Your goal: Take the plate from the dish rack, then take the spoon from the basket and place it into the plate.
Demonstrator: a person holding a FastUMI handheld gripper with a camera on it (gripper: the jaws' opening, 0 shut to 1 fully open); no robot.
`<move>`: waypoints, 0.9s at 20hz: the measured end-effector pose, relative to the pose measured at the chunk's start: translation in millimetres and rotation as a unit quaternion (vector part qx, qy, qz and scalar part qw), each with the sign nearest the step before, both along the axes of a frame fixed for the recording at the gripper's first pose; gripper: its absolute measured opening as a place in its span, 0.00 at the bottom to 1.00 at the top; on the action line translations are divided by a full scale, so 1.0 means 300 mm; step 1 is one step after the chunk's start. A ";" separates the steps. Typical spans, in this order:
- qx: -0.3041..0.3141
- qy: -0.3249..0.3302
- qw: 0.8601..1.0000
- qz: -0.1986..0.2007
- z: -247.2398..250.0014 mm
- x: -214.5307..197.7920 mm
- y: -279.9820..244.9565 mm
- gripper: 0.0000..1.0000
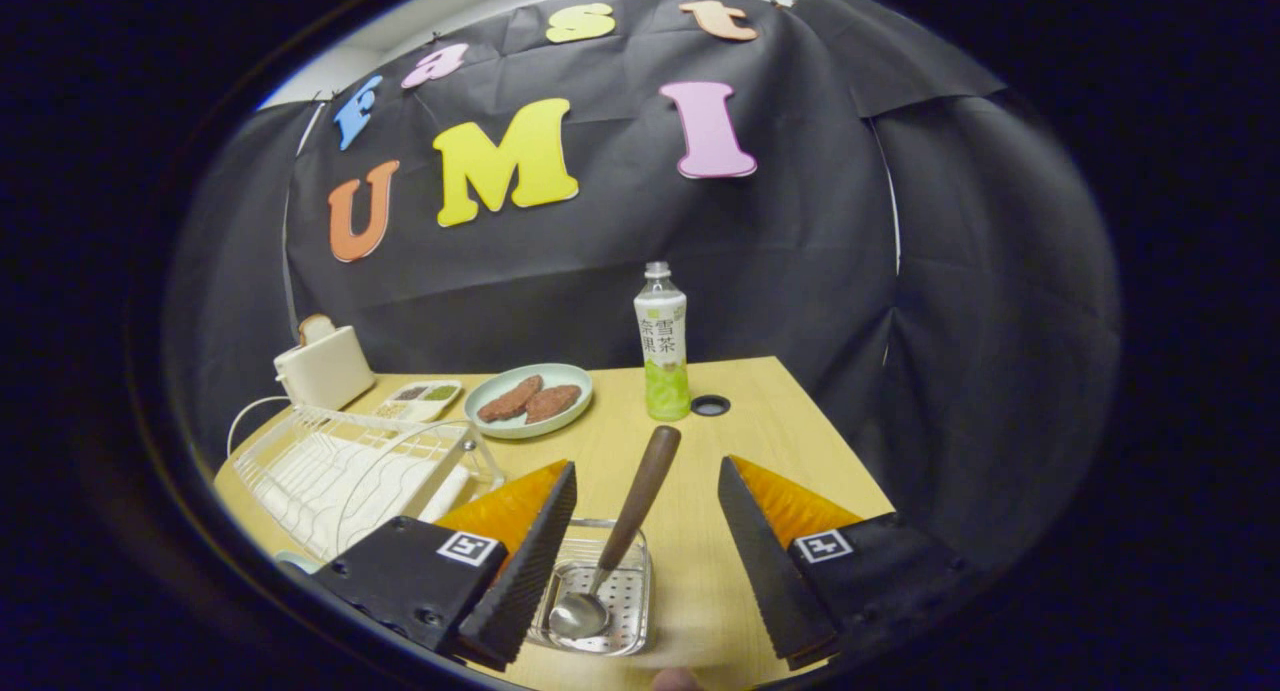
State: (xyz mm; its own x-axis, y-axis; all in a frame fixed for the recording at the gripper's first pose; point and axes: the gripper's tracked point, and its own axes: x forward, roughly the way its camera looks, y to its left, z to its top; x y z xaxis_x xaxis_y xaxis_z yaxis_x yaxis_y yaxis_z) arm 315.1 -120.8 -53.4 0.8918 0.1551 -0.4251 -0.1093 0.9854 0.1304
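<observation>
Gripper view: gripper (640, 561) gapes wide over the brown-handled metal spoon (617, 544) in its clear plastic basket (634, 583) (spoon step), needing descent then closing.

Rides on the tongs (640, 561), close above the near edge of the table (760, 441), tilted down and facing forward along both fingers, spread wide apart, toward the far edge and the booth wall beyond.
</observation>
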 end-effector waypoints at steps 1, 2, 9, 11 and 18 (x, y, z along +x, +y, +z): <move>0.004 0.008 1.000 0.000 -0.015 0.017 -0.002 0.86; 0.013 0.012 1.000 0.004 -0.015 0.025 0.003 0.83; 0.053 0.020 0.998 0.009 -0.003 0.003 0.035 0.28; 0.065 0.015 0.998 0.008 0.035 -0.035 0.050 0.20; 0.055 -0.046 0.997 -0.025 0.179 -0.149 0.073 0.08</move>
